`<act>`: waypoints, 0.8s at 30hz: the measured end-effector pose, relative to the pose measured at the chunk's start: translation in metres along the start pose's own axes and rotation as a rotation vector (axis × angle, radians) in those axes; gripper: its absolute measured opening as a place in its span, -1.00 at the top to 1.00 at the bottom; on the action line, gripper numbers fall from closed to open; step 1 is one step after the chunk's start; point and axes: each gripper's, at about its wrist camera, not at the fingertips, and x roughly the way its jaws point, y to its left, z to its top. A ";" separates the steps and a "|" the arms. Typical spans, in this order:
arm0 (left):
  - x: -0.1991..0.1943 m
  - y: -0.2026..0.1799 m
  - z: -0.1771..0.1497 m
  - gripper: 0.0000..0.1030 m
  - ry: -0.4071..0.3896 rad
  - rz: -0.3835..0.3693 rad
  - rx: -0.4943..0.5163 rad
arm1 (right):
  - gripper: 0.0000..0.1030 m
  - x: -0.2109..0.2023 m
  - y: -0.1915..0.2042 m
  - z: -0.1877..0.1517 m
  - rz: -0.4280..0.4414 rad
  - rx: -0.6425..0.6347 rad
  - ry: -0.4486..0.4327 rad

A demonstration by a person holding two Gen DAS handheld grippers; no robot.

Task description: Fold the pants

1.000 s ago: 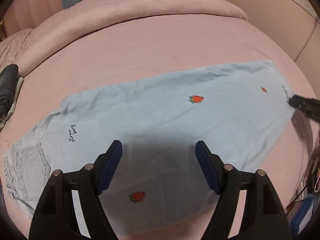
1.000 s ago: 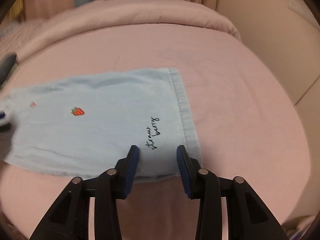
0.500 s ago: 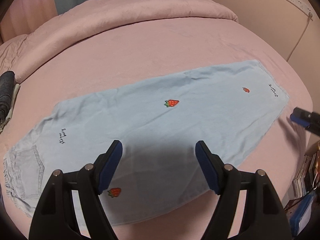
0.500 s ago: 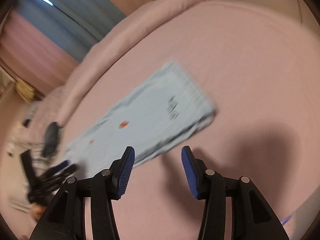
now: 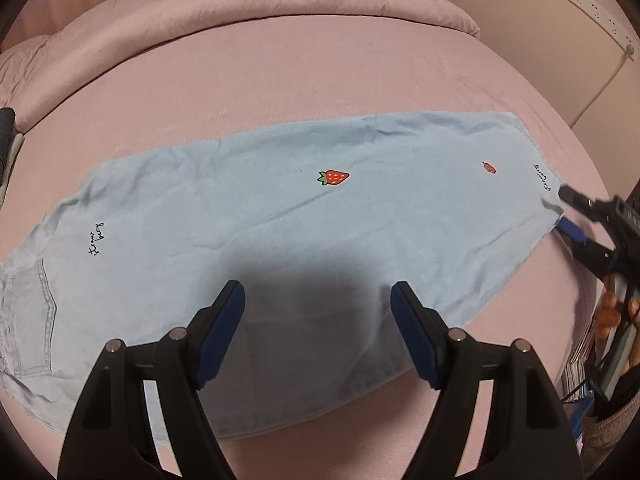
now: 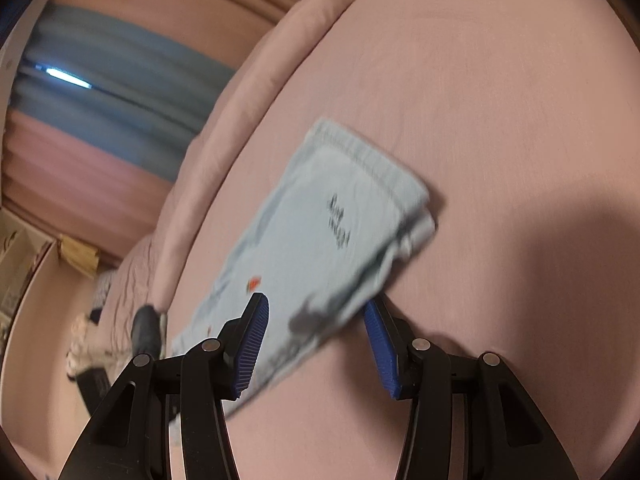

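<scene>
- The pants (image 5: 280,240), pale blue with strawberry patches, lay flat and doubled leg on leg across the pink bed (image 5: 320,72), waist and back pocket (image 5: 32,320) at 9 o'clock in the left wrist view, hems at 3 o'clock; that flat spread judged ready for a lengthwise fold.
- The left claw (image 5: 318,332) hovered above the near edge of the fabric at 6 o'clock, its jaws wide apart with nothing pinched, casting a shadow on the cloth; it looked parked there, waiting for the other end.
- The right claw (image 6: 316,344) sat rolled on its side at the hem end (image 6: 372,168), and its jaws had just been opening. The edge of the leg lay between the blue pads (image 6: 252,344), but they did not press it; blur leaves the contact uncertain.
- In the left view that claw showed at 3 o'clock, one finger above and one below the hem corner, probably set to lift both layers together.
</scene>
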 end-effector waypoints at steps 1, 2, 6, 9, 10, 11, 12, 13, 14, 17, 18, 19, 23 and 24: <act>0.001 0.000 0.001 -0.47 0.004 -0.003 -0.004 | 0.05 0.000 -0.002 0.001 -0.003 0.007 -0.008; 0.001 0.000 0.000 -0.47 0.006 -0.004 -0.007 | 0.05 -0.001 -0.005 0.004 -0.005 0.012 -0.017; 0.006 -0.001 0.001 -0.47 0.016 0.002 -0.015 | 0.05 -0.004 -0.013 0.014 0.003 0.059 -0.059; 0.008 -0.003 0.001 -0.47 0.021 0.005 -0.013 | 0.65 -0.008 -0.013 0.020 -0.019 0.054 -0.082; 0.008 -0.004 0.001 -0.47 0.022 0.004 -0.013 | 0.73 -0.011 -0.012 0.022 -0.017 0.053 -0.086; 0.008 -0.004 0.001 -0.47 0.021 0.002 -0.013 | 0.75 -0.014 -0.012 0.022 -0.007 0.051 -0.092; 0.009 -0.005 0.002 -0.47 0.021 -0.001 -0.014 | 0.79 -0.018 -0.009 0.022 -0.003 0.028 -0.100; 0.011 -0.005 0.002 -0.47 0.024 -0.002 -0.015 | 0.79 -0.020 -0.005 0.021 -0.016 -0.005 -0.105; 0.012 -0.004 0.002 -0.47 0.028 -0.002 -0.018 | 0.79 -0.021 0.000 0.019 -0.039 -0.040 -0.107; 0.016 -0.003 0.001 -0.49 0.042 -0.003 -0.019 | 0.79 -0.012 -0.004 0.016 -0.102 -0.050 -0.062; 0.017 -0.003 0.001 -0.52 0.043 -0.003 -0.015 | 0.79 -0.007 -0.009 0.015 -0.119 -0.031 -0.041; 0.018 -0.004 0.001 -0.53 0.042 -0.002 -0.012 | 0.79 -0.005 -0.016 0.015 -0.126 -0.012 -0.026; 0.017 -0.003 -0.001 -0.56 0.029 -0.008 -0.001 | 0.83 -0.012 -0.010 0.014 -0.124 -0.027 -0.040; 0.018 -0.002 -0.001 -0.56 0.026 -0.013 -0.002 | 0.83 -0.017 0.000 0.013 -0.129 -0.069 -0.057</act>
